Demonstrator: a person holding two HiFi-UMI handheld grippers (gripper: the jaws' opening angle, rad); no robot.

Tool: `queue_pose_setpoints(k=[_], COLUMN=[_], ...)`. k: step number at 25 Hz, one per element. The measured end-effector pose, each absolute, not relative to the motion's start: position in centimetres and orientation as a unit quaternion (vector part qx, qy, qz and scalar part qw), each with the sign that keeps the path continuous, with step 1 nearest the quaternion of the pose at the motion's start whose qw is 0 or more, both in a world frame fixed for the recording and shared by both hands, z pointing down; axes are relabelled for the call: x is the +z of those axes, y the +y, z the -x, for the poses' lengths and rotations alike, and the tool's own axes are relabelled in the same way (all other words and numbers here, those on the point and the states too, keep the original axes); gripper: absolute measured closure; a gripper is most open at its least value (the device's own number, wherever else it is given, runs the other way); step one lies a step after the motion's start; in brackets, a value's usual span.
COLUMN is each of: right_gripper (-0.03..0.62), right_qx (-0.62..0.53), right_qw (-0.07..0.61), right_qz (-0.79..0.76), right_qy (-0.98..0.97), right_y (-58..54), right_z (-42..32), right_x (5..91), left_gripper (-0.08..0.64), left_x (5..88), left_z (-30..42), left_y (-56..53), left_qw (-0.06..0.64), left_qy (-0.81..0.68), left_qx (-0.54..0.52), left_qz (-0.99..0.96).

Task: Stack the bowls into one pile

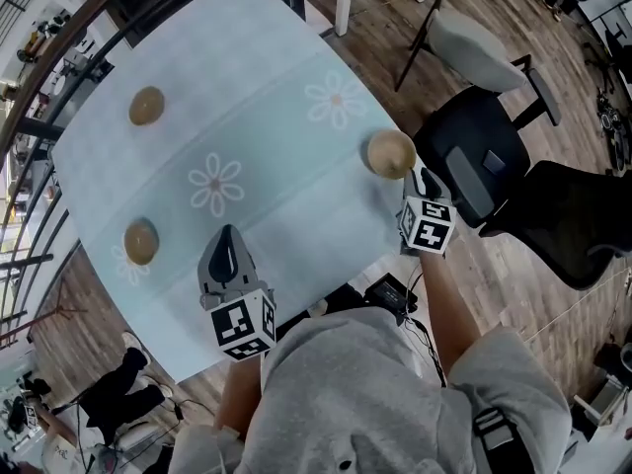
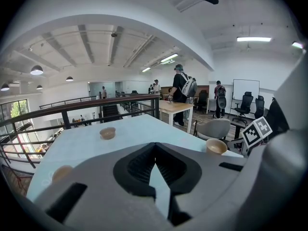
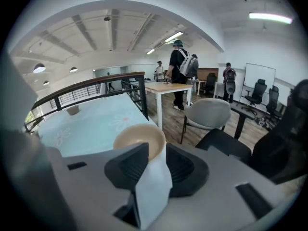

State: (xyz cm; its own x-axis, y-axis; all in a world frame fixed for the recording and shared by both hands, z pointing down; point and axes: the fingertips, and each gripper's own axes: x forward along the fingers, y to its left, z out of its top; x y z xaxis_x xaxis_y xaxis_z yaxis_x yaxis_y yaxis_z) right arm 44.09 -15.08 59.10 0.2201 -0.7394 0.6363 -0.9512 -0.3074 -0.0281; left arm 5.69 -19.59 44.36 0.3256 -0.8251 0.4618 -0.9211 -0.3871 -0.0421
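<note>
Head view: right gripper (image 1: 416,178) is at the right bowl (image 1: 391,153), which sits at the table (image 1: 286,57) edge nearest the chairs (image 1: 474,42). Right gripper view shows its jaws drawn almost together astride the bowl's near rim, one jaw inside and one outside. Reads as a pinch on the wall, with the base apparently down on the table. Left gripper (image 1: 228,233) hovers over the near middle of the table, jaws closed tip to tip, nothing between them.

Risks, my read:
- one-wall pinch on a round bowl, so it can pivot in the grip on lift and slip out; it's right at the edge, so a drop likely goes to the floor (image 1: 375,28), not the table
- long carry: the other two bowls are well apart from this one, over at the table's left side; a tilt or bump en route could lose it
- landing off-centre on the target bowl could shove or tip it; nothing holds that bowl, and the left gripper would have to open first to steady it

Count: 3 bowls, all separate, none nested: right bowl, far bowl (image 1: 146,106), left bowl (image 1: 141,241). 2 grippers. 1 table. At least 2 chairs beside it
</note>
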Motion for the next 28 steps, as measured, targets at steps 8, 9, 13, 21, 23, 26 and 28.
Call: queue_pose_setpoints(k=[8,9,13,21,23,26,28], right_gripper=[0.482,0.482,0.494,0.514,0.522,0.538,0.549], right_qx=[0.4,0.412,0.438,0.472,0.481,0.485,0.489], right_qw=[0.053,0.046,0.042,0.042,0.042,0.046,0.05], right_qz=[-0.753,-0.75,-0.744,-0.724,-0.724,-0.726,-0.725], right_qy=[-0.519,-0.515,-0.503,-0.5,-0.492,-0.486,-0.482], right_y=[-15.7,-15.7,-15.7,-17.1,-16.9,-16.7,-16.5], right_z=[-45.3,-45.3,-45.3,-44.9,-45.0,-45.1,-45.1], right_x=[61.2,61.5,62.3,62.8,63.2,63.6,63.9], left_gripper=[0.543,0.543,0.543,0.543,0.543,0.543,0.543], left_x=[44.4,44.4,44.3,43.7,43.8,44.2,44.3], left_z=[-6.1,-6.1,-5.9,-5.9,-5.7,-5.2,-4.7], left_y=[-19.6,-19.7,-19.8,-20.2,-19.9,-19.7,-19.5], left_qw=[0.113,0.112,0.112,0.109,0.109,0.112,0.113], left_qy=[-0.537,-0.537,-0.538,-0.543,-0.543,-0.544,-0.546], left_qx=[0.218,0.219,0.22,0.213,0.215,0.216,0.218], left_qz=[-0.807,-0.807,-0.806,-0.805,-0.805,-0.803,-0.801])
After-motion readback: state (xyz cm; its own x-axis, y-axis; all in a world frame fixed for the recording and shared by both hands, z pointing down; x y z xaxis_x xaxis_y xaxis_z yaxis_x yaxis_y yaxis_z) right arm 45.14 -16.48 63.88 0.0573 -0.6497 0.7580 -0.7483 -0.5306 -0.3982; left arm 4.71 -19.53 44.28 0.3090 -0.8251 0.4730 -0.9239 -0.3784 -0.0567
